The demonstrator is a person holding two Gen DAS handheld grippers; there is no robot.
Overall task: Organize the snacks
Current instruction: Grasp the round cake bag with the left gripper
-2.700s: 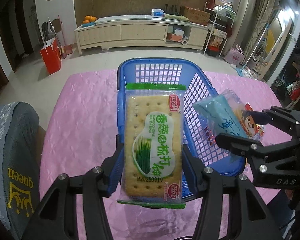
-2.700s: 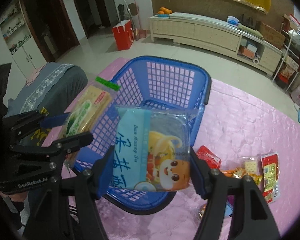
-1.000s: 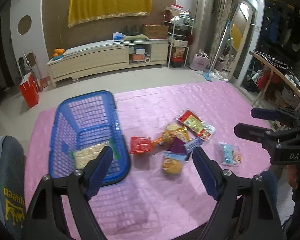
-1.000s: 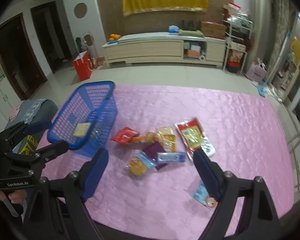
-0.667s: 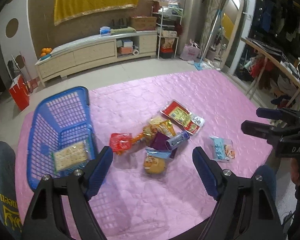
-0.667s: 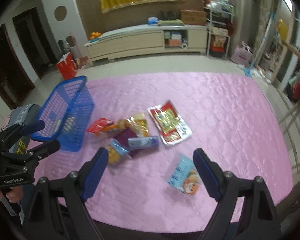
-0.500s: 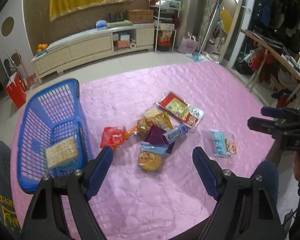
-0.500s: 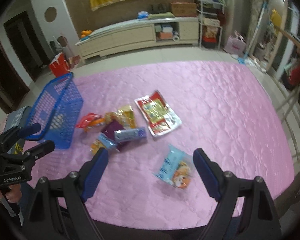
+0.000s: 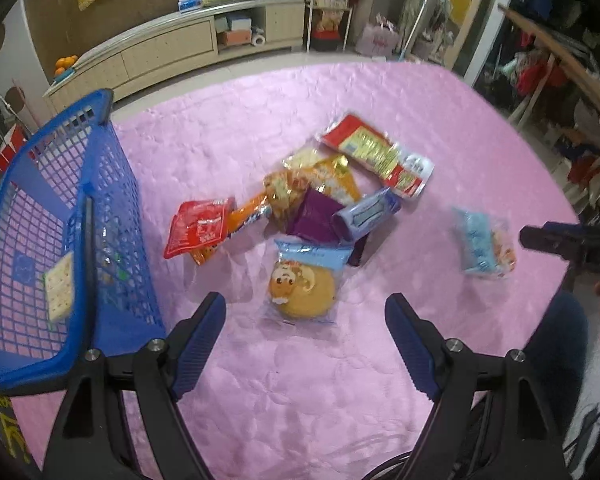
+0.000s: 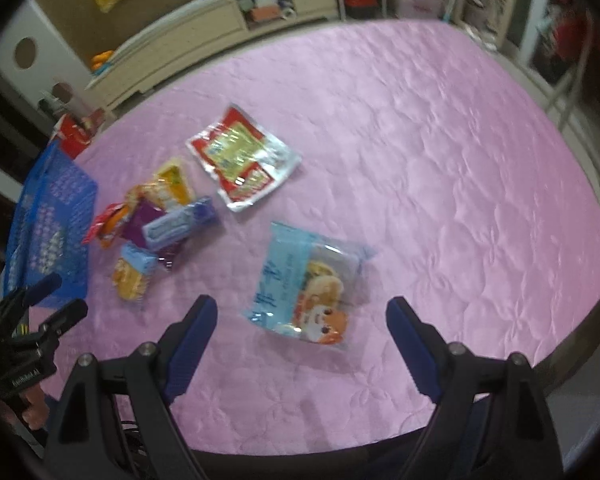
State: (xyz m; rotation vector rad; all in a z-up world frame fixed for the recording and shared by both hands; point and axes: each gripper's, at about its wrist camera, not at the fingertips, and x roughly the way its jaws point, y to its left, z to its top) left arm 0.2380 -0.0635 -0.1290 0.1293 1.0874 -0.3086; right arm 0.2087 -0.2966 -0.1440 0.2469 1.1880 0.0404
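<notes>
Both claws are wide apart and empty: lower the left claw (image 9: pixel 305 320) straight over the clear round-cake packet (image 9: pixel 302 285), and the right claw (image 10: pixel 302 322) over the slightly blurry pale blue cartoon packet (image 10: pixel 305 285), then squeeze gently.

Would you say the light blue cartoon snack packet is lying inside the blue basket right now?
No, the light blue snack packet lies on the pink tablecloth ahead of the open right gripper, well apart from the blue basket.

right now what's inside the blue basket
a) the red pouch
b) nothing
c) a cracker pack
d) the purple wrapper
c: through the mesh of the blue basket, a pale cracker pack lies on its floor, while the other snacks sit out on the pink tablecloth.
</notes>
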